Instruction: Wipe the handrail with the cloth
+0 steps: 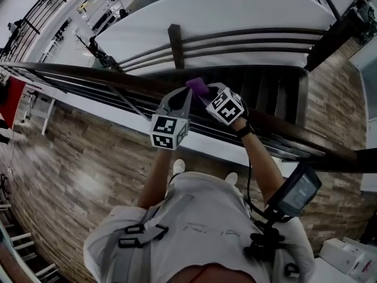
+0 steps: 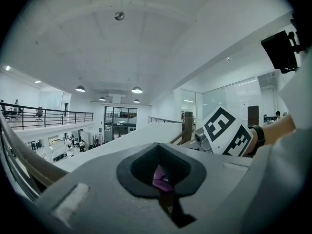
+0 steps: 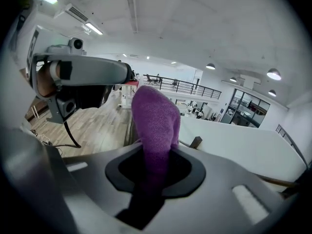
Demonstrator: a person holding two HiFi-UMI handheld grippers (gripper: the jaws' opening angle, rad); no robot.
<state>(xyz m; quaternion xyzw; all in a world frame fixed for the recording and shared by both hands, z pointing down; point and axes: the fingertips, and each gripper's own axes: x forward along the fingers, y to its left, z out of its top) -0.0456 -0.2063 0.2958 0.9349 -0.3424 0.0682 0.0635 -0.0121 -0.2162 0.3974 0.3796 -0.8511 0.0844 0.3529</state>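
A dark wooden handrail (image 1: pixel 88 76) crosses the head view from the upper left to the right. Both grippers meet over its middle. My right gripper (image 1: pixel 206 93) is shut on a purple cloth (image 1: pixel 198 87), which stands up out of its jaws (image 3: pixel 151 165) as a thick fold (image 3: pixel 155 118) just above the rail. My left gripper (image 1: pixel 187 93) is close beside it on the left. A small bit of the same purple cloth (image 2: pixel 161 178) shows pinched between the left jaws (image 2: pixel 163 182). The right gripper's marker cube (image 2: pixel 226 130) fills the right of the left gripper view.
Beyond the rail a stairwell (image 1: pixel 265 81) drops away, with a dark post (image 1: pixel 175 43) and a white wall (image 1: pixel 235 10) behind it. A wood-plank floor (image 1: pixel 76 170) lies under the person's feet. A small screen (image 1: pixel 297 190) hangs at the person's right side.
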